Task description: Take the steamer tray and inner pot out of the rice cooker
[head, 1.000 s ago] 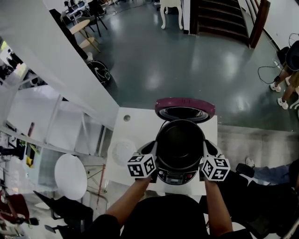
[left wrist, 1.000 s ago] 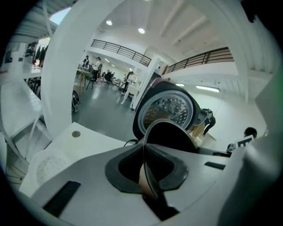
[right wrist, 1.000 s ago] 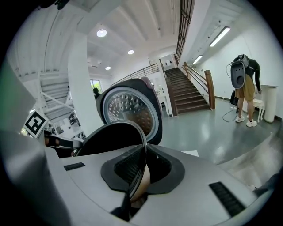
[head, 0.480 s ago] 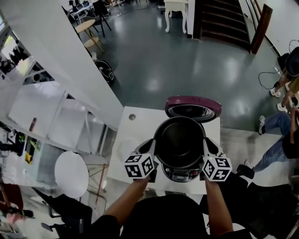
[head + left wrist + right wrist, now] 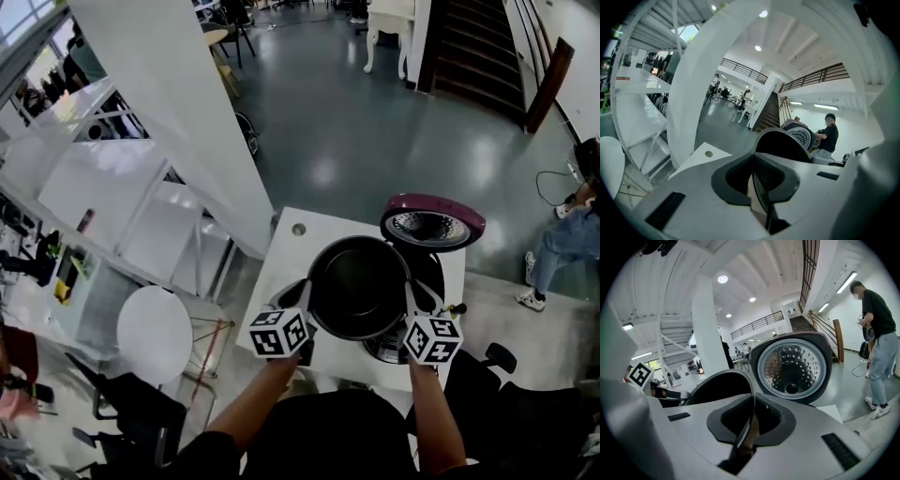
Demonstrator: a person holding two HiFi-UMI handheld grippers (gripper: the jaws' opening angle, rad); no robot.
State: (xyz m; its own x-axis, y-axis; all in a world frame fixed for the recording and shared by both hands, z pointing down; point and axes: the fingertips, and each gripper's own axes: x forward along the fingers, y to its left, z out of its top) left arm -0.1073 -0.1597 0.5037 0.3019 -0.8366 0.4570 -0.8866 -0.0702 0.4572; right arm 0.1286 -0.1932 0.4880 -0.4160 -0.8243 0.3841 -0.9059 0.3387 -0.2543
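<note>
Centre frame, the left gripper [image 5: 306, 292] and right gripper [image 5: 411, 292] each pinched shut on opposite rims of the inner pot [image 5: 356, 281], sharing its weight, apparently clear of the rice cooker [image 5: 391, 350], its lid [image 5: 433, 223] open at right; no steamer tray visible.

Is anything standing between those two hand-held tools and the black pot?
Nothing visible does. The left gripper and the right gripper each have their fingers shut directly on the thin rim of the round black metal inner pot, on opposite sides.
</note>
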